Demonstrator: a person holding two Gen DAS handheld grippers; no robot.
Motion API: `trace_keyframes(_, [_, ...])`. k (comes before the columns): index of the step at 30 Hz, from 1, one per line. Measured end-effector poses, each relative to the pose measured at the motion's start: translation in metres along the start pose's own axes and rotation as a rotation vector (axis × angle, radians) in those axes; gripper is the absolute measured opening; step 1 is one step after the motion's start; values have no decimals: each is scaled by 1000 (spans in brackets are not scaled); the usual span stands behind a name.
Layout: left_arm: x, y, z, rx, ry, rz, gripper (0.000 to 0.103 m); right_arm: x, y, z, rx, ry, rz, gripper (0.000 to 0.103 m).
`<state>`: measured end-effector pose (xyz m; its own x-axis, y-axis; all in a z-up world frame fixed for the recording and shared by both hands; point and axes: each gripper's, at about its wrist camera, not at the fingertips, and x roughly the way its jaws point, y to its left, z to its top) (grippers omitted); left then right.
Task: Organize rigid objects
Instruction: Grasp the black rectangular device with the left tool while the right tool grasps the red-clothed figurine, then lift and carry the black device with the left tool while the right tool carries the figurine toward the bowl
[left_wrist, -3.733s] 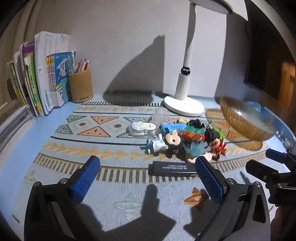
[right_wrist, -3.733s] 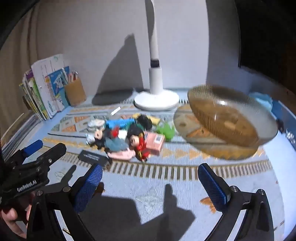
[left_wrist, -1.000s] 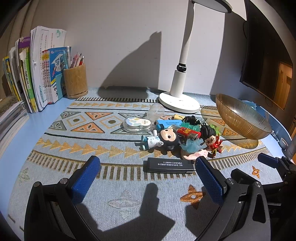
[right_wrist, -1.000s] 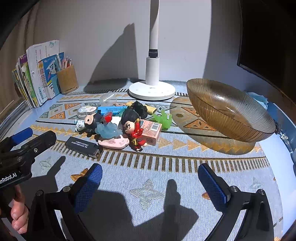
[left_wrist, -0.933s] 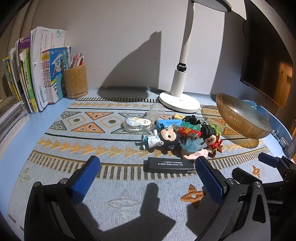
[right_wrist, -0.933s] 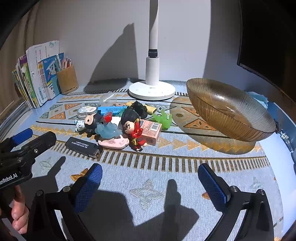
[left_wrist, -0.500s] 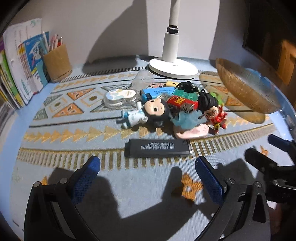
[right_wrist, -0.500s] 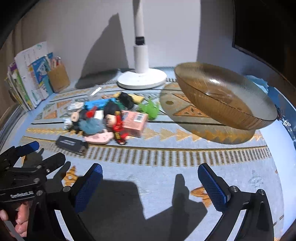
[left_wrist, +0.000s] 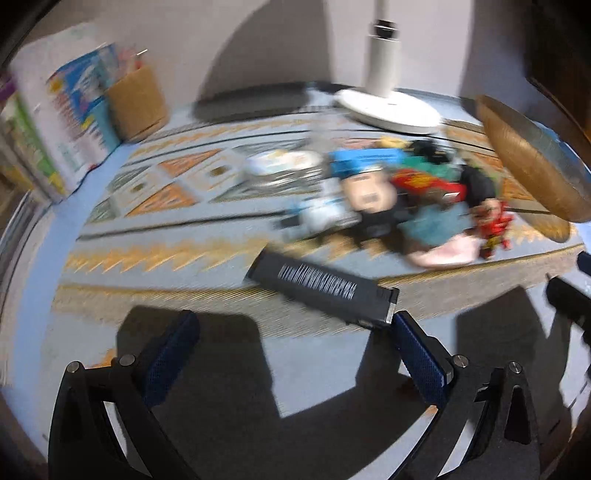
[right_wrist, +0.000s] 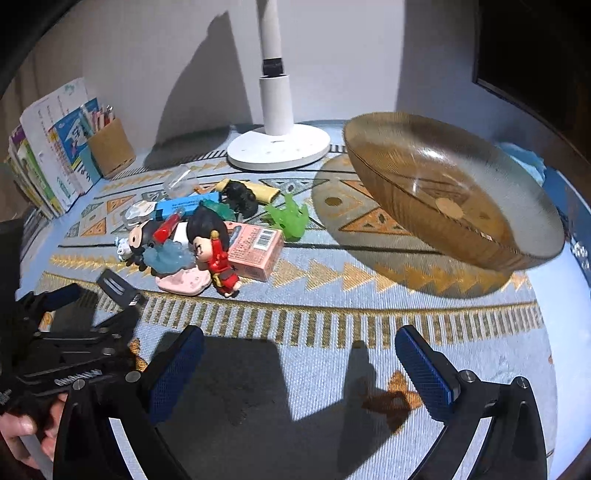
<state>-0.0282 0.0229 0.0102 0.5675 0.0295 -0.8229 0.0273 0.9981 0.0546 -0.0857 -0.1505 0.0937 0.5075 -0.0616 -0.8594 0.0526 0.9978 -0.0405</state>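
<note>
Both tools gape empty; left tool (left_wrist: 293, 343) nears black bar (left_wrist: 320, 287); right tool (right_wrist: 299, 354) view shows bowl (right_wrist: 454, 192).

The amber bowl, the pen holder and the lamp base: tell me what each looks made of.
Amber bowl: probably glass or clear plastic; it is translucent and finely ribbed, with glints, and the mat pattern shows through it.
Pen holder: possibly cork or wood; tan, matte, no shine.
Lamp base: likely plastic or painted metal; smooth, uniform white.
</note>
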Motion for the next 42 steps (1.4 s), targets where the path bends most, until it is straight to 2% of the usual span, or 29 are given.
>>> trace_keyframes(4, [-2,44,-6,-77,17,63,102,6,5,10,-53,33,37,103])
trace_keyframes(6, [-5,59,-7,-95,18,66,101,9,8,18,-65,49,76,103])
trace_keyframes(8, [-12,64,-7,-109,7,5,101,11,15,26,-79,52,110,101])
trace_keyframes(11, [-11,59,2,-152,-1,-116,101,13,27,39,-116,40,150,92])
trace_keyframes(13, [-5,53,9,-173,6,-149,101,17,34,46,-128,39,163,87])
trace_keyframes(16, [6,43,20,-180,6,-105,93,23,37,52,-139,29,176,81])
trace_keyframes(18, [15,40,23,-182,20,-93,83,28,38,53,-154,27,172,75])
trace_keyframes(23, [19,32,27,-129,-1,-44,77,39,43,54,-184,42,178,60])
trace_keyframes(26, [17,30,28,-98,-23,-11,50,48,47,53,-195,55,191,45])
trace_keyframes(27, [17,31,29,-95,-26,-23,39,48,47,52,-200,45,189,44])
trace_keyframes(28, [16,31,29,-93,-30,-27,32,47,49,52,-208,40,196,38])
trace_keyframes(29, [14,31,28,-89,-32,-30,21,46,50,52,-214,39,201,32])
trace_keyframes(34, [2,36,20,-81,-71,-74,21,31,46,48,-187,1,210,27])
trace_keyframes(38, [-27,33,12,-59,-138,-149,21,-7,30,43,-134,-75,216,27])
trace_keyframes(42, [-51,27,7,-28,-181,-230,21,-42,10,31,-74,-111,176,27])
